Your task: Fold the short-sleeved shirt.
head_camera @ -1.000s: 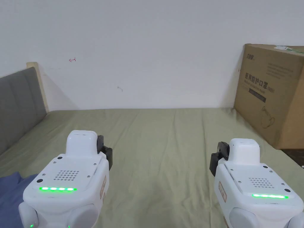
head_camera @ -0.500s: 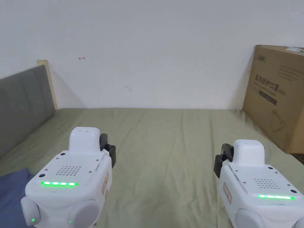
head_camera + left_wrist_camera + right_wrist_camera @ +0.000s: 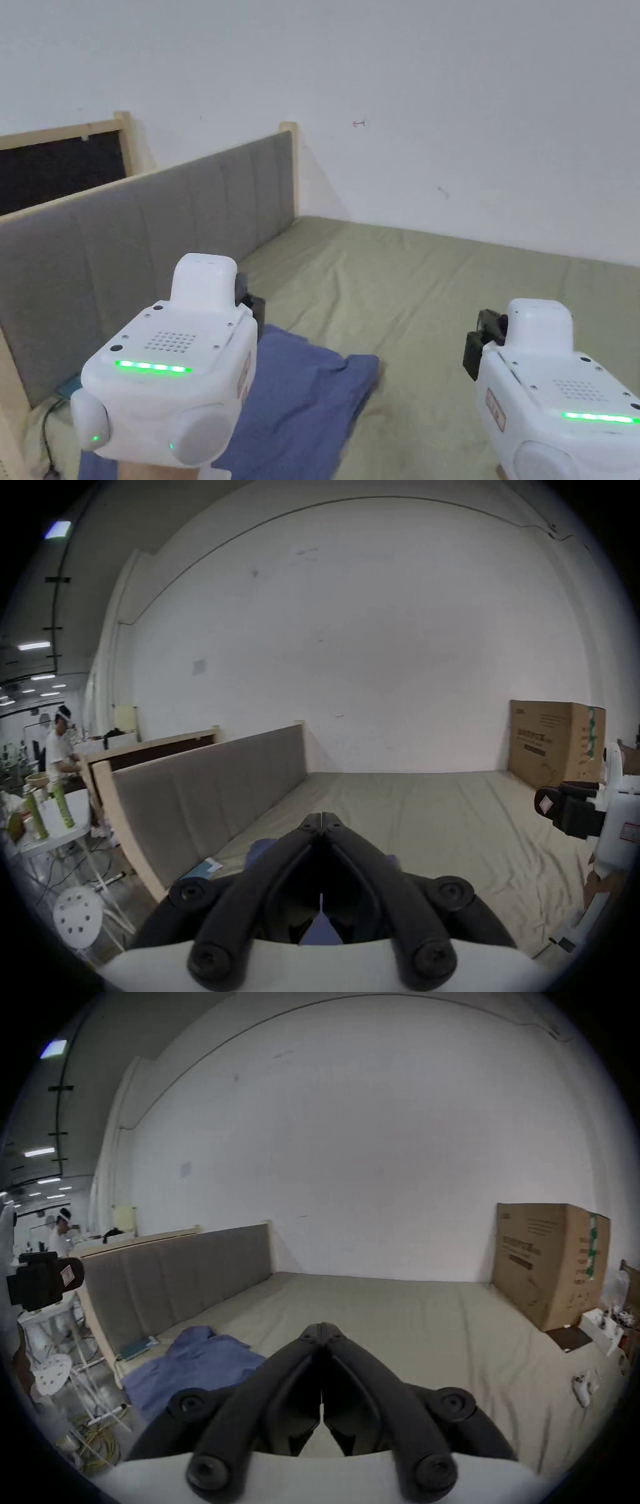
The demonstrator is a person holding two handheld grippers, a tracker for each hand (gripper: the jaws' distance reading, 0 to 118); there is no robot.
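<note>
A: Which step is in hand?

B: The approach, it is judged. The blue short-sleeved shirt [image 3: 300,400] is seen lying crumpled on the green bed sheet [image 3: 437,300], at the near left of the bed, close by the grey headboard [image 3: 156,231]. It is not held by anything.

A: And the tongs?

B: The left tongs [image 3: 322,821] are seen with both jaws pressed tip to tip, nothing between them, and the shirt lies just beneath and ahead of them. The right tongs [image 3: 322,1329] are likewise closed and empty, held over bare sheet well to the right of the shirt.

A: What is called for next?

B: Both sets would have to be opened and lowered to the cloth — probably at two corners or the shoulders — so that the shirt can be drawn toward the middle of the bed and spread flat. No fold can be judged as begun; the garment is bunched and its sleeves cannot be told apart.

A: Anything in the way?

B: Little on the bed itself. A cardboard box [image 3: 550,1262] stands at the far right edge, well apart from the shirt. A small teal item [image 3: 138,1347] lies by the headboard near the shirt's edge — it could be snagged. Another person [image 3: 59,746] is seen far off to the left, behind the headboard.
</note>
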